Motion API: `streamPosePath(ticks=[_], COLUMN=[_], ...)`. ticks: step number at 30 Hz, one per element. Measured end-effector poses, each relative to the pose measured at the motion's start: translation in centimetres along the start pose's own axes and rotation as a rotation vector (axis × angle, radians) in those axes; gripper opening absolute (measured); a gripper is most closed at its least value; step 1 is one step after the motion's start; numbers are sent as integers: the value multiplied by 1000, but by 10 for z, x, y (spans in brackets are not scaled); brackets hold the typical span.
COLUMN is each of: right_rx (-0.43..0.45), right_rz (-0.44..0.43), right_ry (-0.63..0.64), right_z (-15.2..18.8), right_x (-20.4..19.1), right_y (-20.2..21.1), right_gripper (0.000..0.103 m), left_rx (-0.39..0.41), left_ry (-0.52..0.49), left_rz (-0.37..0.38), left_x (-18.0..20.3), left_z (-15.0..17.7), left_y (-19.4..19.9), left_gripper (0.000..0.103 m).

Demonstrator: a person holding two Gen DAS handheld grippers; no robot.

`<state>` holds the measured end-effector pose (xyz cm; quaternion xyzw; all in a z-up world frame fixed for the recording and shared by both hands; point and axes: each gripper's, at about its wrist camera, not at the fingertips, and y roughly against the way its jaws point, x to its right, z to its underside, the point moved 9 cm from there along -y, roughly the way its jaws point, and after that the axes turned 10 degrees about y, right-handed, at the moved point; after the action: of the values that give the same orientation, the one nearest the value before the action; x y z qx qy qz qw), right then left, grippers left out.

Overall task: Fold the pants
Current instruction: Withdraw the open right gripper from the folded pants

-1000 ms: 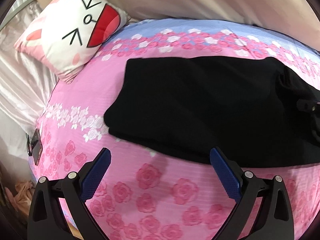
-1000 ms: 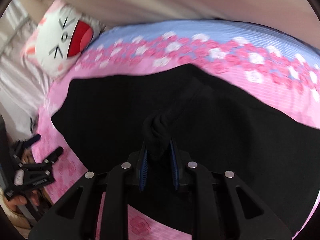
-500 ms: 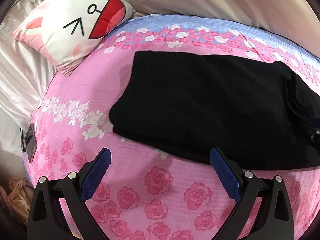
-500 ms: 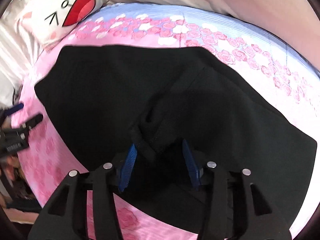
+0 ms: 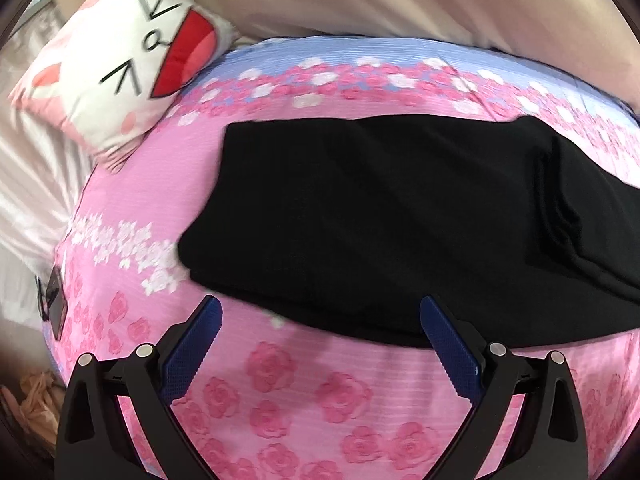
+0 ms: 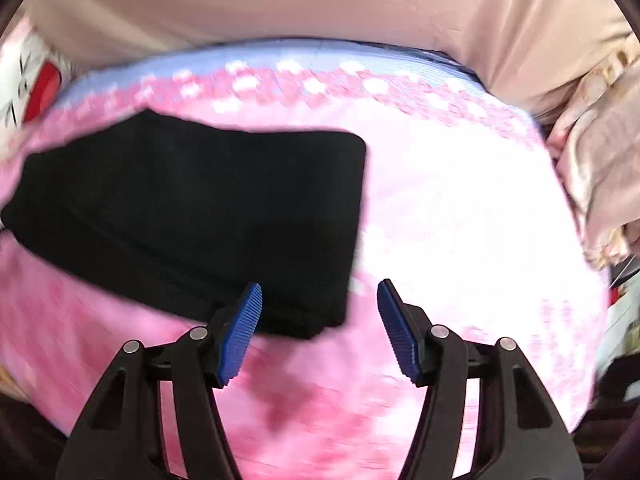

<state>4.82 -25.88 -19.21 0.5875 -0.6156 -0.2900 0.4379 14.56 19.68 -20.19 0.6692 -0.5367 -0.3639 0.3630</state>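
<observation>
Black pants (image 5: 400,224) lie folded flat on the pink rose bedspread (image 5: 304,392); soft, light, limp knit, so I'd pinch the layered near edge; my left gripper (image 5: 320,340) gapes empty; right gripper (image 6: 320,328) has just been opening, nothing between its jaws

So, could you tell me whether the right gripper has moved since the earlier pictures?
Yes. The right gripper, jaws just opened, released the black folded pants and swung right, past their right end, over the pink floral bedspread.
</observation>
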Motion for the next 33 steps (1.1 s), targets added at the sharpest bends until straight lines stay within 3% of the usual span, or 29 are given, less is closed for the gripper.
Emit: streamPosePath(ticks=[6,7,8,9,11,16,21,25,28,31,33], right_rx=[-14,-6,-6,-12,-4,16,-32,7,101,140,162], right_rz=[-23,-51,-81,-105,-105,-123,-205,-185,-221,-276,-338], right_ry=[73,70,68,70,71,-102,-281,-222,-202,-82,22], right_z=[18,18,17,16,14,18,26,14,-17,-61,-94], right_x=[2,2,-1,-3,2,38,45,45,29,-25,-87], right_y=[-29,-33,-38,-42,-41,-44,-53,-13,25,40,42], right_gripper=[57,53,36,26,17,16,26,28,28,28,31], left_rx=[16,23,25,27,29,18,-70,-94,-95,-102,-105], left_ry=[-74,-78,-79,-80,-85,-70,21,134,208,278,324], left_rz=[19,17,17,17,6,-31,-38,-40,-32,-3,32], left_x=[44,49,52,55,61,58,41,8,-20,-45,-59], left_z=[-5,-6,-6,-6,-5,4,22,28,29,28,27], left_y=[14,17,20,22,27,31,16,9,-1,-15,-23], left_gripper=[98,98,98,98,98,98,98,98,98,98,98])
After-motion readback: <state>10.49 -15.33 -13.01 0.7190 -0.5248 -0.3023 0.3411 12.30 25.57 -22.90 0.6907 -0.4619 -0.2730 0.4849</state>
